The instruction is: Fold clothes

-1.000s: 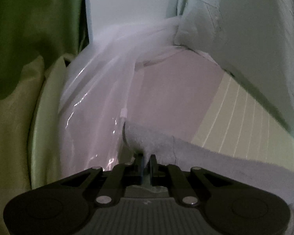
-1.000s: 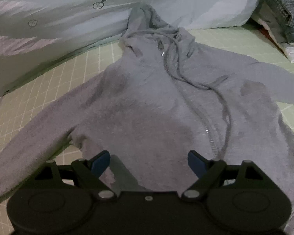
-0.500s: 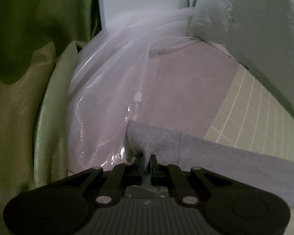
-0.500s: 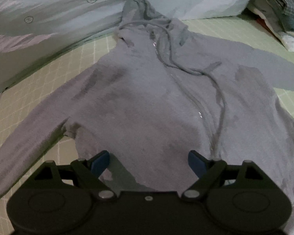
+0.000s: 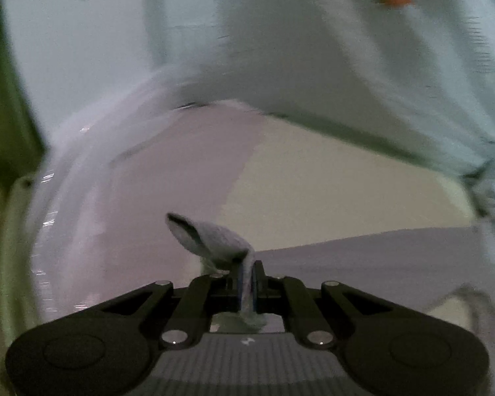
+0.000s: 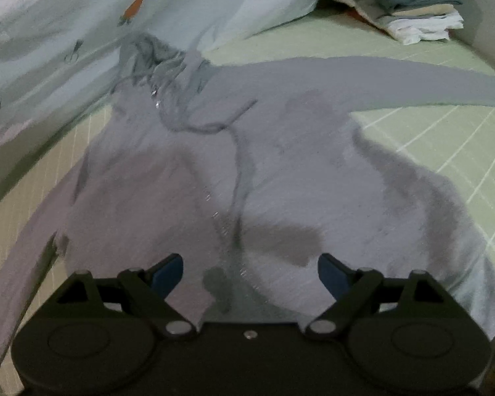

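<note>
Green grid-lined bed sheet (image 6: 445, 138) fills the scene, w/ a pale blue duvet (image 6: 66, 26) bunched along the far side; it carries small prints, incl. an orange carrot. We see the grey hoodie (image 6: 280, 181) spread front-up on the bed, hood toward the duvet, drawstring (image 6: 237, 151) trailing down the chest, zip running down the middle. One sleeve stretches out toward the right edge of the right wrist view, the other runs down toward the lower left. Darker patches show on the fabric near the hem.

Our right tool (image 6: 249, 272) sits over the hoodie's lower front, its blue-tipped fingers (image 6: 168, 270) wide apart & nothing between them.

Our left tool (image 5: 246, 285) has its fingers pressed together on the sleeve cuff (image 5: 211, 241), which sticks up & curls over to the left above the fingertips. That view is heavily motion-blurred; behind the cuff we make out the sheet, a pinkish cover w/ clear plastic film (image 5: 69, 178) at left, and the duvet overhead.

Far right corner of the bed: a stack of folded clothes (image 6: 415, 6).
</note>
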### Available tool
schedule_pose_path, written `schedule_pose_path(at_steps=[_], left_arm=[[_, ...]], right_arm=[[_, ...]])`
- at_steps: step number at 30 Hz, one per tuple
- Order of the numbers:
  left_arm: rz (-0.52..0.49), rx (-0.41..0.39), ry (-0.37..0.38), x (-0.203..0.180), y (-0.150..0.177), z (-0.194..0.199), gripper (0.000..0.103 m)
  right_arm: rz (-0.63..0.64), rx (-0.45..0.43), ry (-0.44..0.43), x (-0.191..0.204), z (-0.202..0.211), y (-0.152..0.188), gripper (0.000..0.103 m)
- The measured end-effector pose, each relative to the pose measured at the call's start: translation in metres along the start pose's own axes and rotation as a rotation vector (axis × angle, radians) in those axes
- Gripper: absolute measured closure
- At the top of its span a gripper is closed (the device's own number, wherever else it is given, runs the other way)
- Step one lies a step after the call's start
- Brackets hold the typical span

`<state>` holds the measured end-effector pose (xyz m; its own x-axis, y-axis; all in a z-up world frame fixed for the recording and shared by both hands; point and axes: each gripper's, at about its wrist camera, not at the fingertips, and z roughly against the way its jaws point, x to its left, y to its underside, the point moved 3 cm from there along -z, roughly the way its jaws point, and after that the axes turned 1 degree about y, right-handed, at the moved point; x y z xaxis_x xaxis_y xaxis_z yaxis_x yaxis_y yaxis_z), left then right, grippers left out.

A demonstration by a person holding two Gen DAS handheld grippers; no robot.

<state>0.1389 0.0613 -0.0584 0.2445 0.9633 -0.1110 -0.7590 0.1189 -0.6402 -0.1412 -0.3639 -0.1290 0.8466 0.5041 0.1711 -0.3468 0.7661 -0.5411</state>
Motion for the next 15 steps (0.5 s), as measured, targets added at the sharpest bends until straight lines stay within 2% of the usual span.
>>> schedule_pose_path(at_steps=[6,12,14,15], left_arm=[[-0.046,-0.012,0.152,-0.109,-0.003,0.009,0.097],[-0.146,0.009,0.352,-0.247,0.008,0.019,0.096],[-0.196,0.032,0.421,-0.292,0.017,0.021,0.087],[-0.201,0.049,0.412,-0.305,0.023,0.019,0.070]], right_arm=[[-0.033,-0.027,-0.029,-0.045,0.009,-0.021,0.014],[-0.047,-0.050,-0.030,-0.094,0.015,-0.046,0.014],[-0.034,-0.060,-0.017,-0.105,0.015,-0.054,0.013],[-0.026,-0.064,-0.010,-0.111,0.014,-0.057,0.013]])
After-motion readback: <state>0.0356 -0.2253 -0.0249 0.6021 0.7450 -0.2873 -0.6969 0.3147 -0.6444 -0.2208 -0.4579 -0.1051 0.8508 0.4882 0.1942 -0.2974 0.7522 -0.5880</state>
